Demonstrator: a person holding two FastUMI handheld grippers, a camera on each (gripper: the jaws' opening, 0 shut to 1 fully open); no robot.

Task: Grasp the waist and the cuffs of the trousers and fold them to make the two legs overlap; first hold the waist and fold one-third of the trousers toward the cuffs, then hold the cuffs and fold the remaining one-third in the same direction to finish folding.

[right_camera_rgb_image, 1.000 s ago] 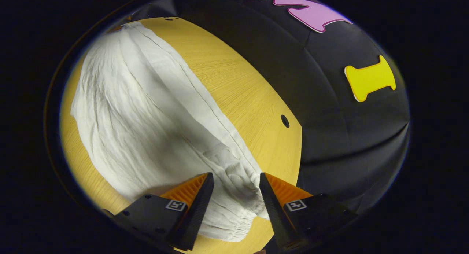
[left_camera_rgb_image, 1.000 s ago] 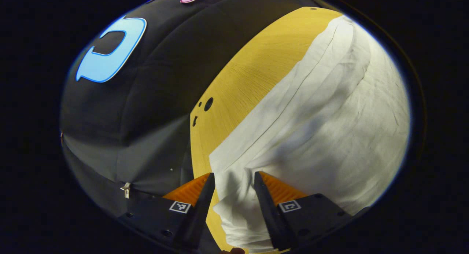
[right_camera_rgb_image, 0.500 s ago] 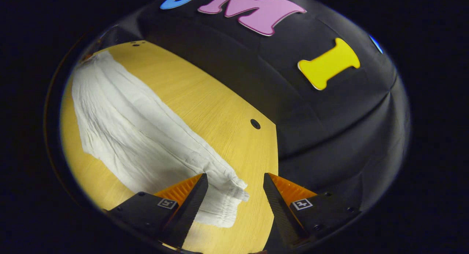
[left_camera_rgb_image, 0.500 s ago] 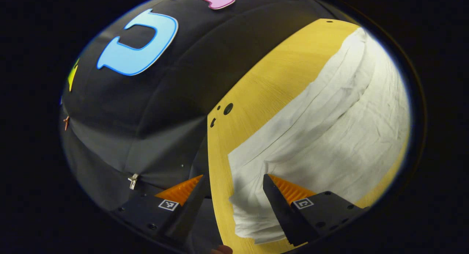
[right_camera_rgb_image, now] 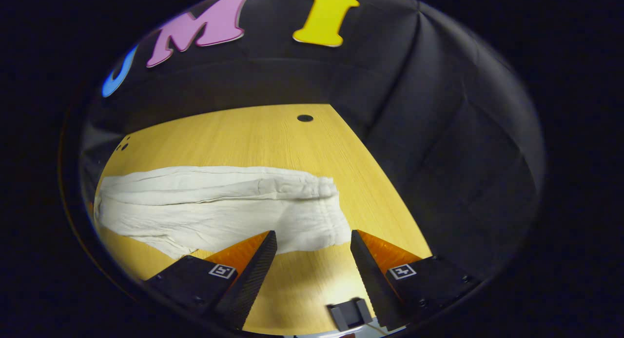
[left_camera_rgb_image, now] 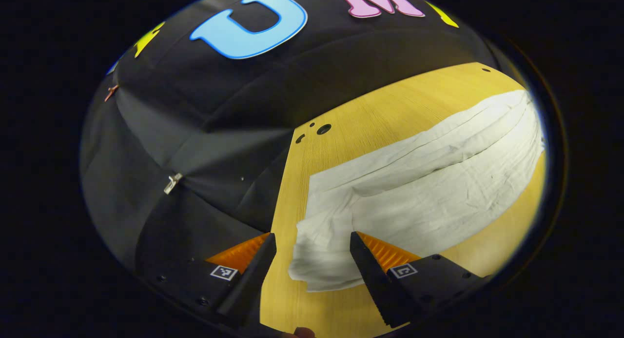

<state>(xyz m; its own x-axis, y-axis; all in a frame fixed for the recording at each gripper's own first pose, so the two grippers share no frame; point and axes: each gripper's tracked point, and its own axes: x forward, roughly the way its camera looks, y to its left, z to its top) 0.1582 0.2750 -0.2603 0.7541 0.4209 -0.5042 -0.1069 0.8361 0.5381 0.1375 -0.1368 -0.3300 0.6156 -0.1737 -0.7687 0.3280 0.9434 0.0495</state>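
With both my left gripper (left_camera_rgb_image: 312, 252) and right gripper (right_camera_rgb_image: 312, 250) spread and holding nothing above the white trousers (right_camera_rgb_image: 219, 208) lying lengthwise on the wooden table (right_camera_rgb_image: 253, 133), I risk pinching only the top layer, so the legs slide apart.

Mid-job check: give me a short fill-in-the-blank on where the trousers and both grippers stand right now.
The white trousers lie on the yellow ____.
Both the left gripper and the right gripper have their jaws ____.
Neither gripper holds the ____.

Missing words: table; open; trousers
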